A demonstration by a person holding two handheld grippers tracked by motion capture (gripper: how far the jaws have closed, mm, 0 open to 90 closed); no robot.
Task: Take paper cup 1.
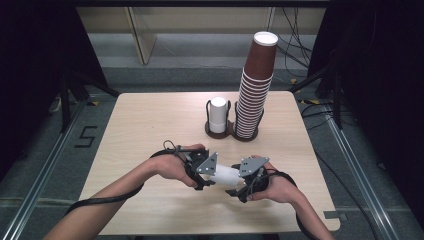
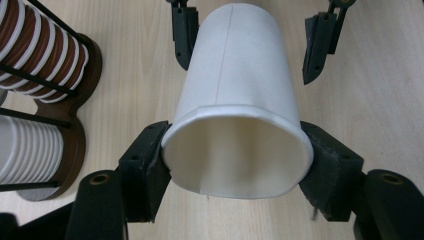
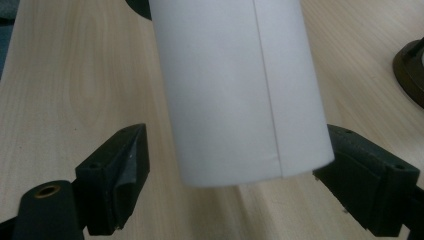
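A single white paper cup [image 1: 227,175] lies on its side just above the wooden table [image 1: 150,125], held between both hands. My left gripper [image 1: 204,176] is shut on the cup's open rim [image 2: 235,160], both pads pressing the rim slightly out of round. My right gripper [image 1: 241,186] stands open around the cup's closed bottom end [image 3: 235,90]. Its left finger [image 3: 120,165] is clear of the cup wall, while its right finger [image 3: 365,172] sits close beside it. In the left gripper view, the right gripper [image 2: 252,45] flanks the cup's far end.
A tall stack of brown cups [image 1: 255,90] stands in a dark wire holder at the back centre of the table. Beside it, a short stack of white cups [image 1: 218,115] sits in a second holder. Both stacks [image 2: 35,50] lie left of the held cup.
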